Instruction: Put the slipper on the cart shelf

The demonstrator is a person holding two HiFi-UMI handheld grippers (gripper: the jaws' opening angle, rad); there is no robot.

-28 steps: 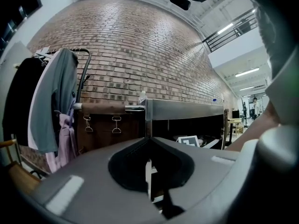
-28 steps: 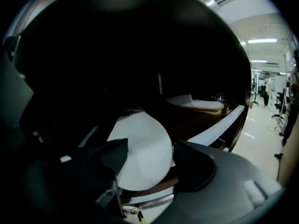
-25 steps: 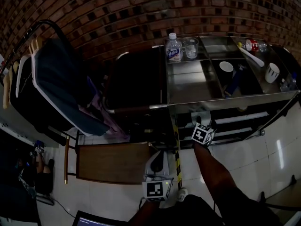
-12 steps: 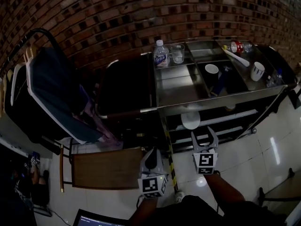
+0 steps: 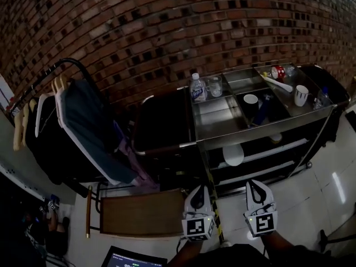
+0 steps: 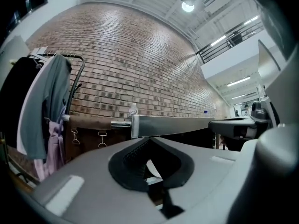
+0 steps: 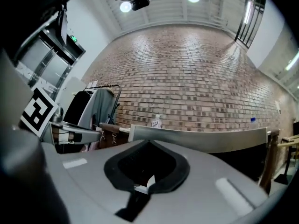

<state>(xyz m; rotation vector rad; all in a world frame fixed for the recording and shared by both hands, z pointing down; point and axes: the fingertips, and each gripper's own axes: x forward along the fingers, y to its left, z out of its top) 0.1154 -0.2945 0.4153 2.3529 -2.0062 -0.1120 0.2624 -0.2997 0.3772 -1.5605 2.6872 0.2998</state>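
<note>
A white slipper [image 5: 233, 155] lies on the steel cart's [image 5: 261, 131] middle shelf, under the top tray. Both grippers hang low in front of the cart, well clear of the slipper. In the head view my left gripper [image 5: 199, 190] is shut and empty, over the floor beside a wooden stool. My right gripper [image 5: 256, 184] is shut too, with nothing between its jaws. In the left gripper view the closed jaws [image 6: 149, 139] point at the cart's edge [image 6: 177, 124], and a bit of the white slipper [image 6: 152, 169] shows through their loop. The right gripper [image 7: 149, 142] also faces the cart [image 7: 201, 139].
On the cart's top stand a water bottle [image 5: 196, 88], a glass [image 5: 215, 86], two cups [image 5: 251, 99] [image 5: 301, 95] and a red can [image 5: 276, 71]. A clothes rack with hanging garments [image 5: 83, 127] stands at left, a wooden stool [image 5: 139, 213] below it, a laptop [image 5: 133, 258] at the bottom edge.
My right gripper drew back out of the cart shelf towards me, leaving the slipper there, and its jaws went from open to shut. The left gripper stayed shut near the stool.
</note>
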